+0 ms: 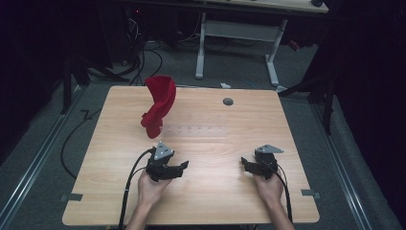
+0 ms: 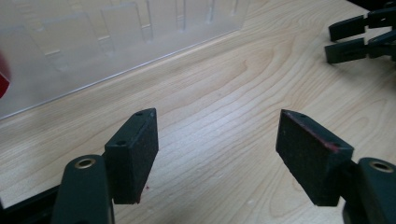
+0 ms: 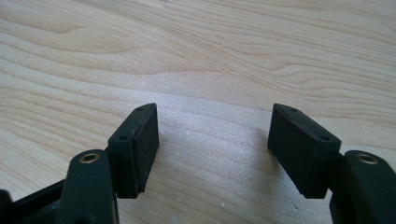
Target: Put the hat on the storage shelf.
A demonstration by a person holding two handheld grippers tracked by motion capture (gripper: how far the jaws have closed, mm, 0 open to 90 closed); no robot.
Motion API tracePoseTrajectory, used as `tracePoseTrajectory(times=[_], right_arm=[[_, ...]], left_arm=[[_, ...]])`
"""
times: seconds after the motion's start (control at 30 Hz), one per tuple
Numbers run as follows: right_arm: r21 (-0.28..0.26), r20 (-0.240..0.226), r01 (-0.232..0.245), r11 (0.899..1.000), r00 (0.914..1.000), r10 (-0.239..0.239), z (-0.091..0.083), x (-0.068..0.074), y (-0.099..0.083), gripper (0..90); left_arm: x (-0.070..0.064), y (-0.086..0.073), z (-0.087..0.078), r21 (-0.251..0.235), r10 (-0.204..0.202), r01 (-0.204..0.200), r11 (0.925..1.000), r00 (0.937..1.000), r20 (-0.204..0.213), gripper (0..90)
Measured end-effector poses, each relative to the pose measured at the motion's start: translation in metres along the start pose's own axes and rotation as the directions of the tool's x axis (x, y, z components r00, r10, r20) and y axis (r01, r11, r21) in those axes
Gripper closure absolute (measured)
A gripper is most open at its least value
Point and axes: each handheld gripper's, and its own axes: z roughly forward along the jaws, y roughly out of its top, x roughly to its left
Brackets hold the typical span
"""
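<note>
rested low on the wooden surface (image 1: 215,158), left tool (image 1: 181,167) and right tool (image 1: 246,165), both spread wide, holding nothing. draped upright on clear rack (image 1: 196,130), red cloth (image 1: 158,105), beyond left tool.

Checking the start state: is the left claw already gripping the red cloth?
No, the left claw is open over bare wood, and the red cloth stands apart.

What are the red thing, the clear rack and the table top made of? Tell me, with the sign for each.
Red thing: looks like soft cloth, matte; it droops in folds, with no shine.
Clear rack: probably hard transparent plastic, glossy; the wood shows through it and its ribs catch light.
Table top: light wood or a wood-look laminate; smooth, faintly shiny, with a printed-looking grain, so I can't tell which.
</note>
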Motion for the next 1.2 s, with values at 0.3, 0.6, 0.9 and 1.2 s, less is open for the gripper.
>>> tracePoseTrajectory(times=[0.3,0.6,0.9,1.2], right_arm=[[0.0,-0.002,0.001,1.0,1.0,-0.001,0.0,0.0,0.0,33.9],[0.0,-0.002,0.002,1.0,1.0,-0.002,0.0,0.0,0.0,33.8],[0.0,-0.003,0.001,1.0,1.0,-0.001,0.0,0.0,0.0,33.9],[0.0,-0.003,0.002,1.0,1.0,-0.002,0.0,0.0,0.0,33.9]], left_arm=[[0.015,-0.003,0.011,-0.007,-0.002,0.002,1.0,0.9968,-0.08,29.3],[0.025,-0.008,0.022,-0.005,0.013,-0.014,0.9999,0.9914,-0.13,28.4],[0.029,-0.012,0.028,-0.008,0.035,-0.037,0.9993,0.9863,-0.161,27.8],[0.038,-0.021,0.038,0.024,0.084,-0.081,0.9965,0.9706,-0.226,28.0]])
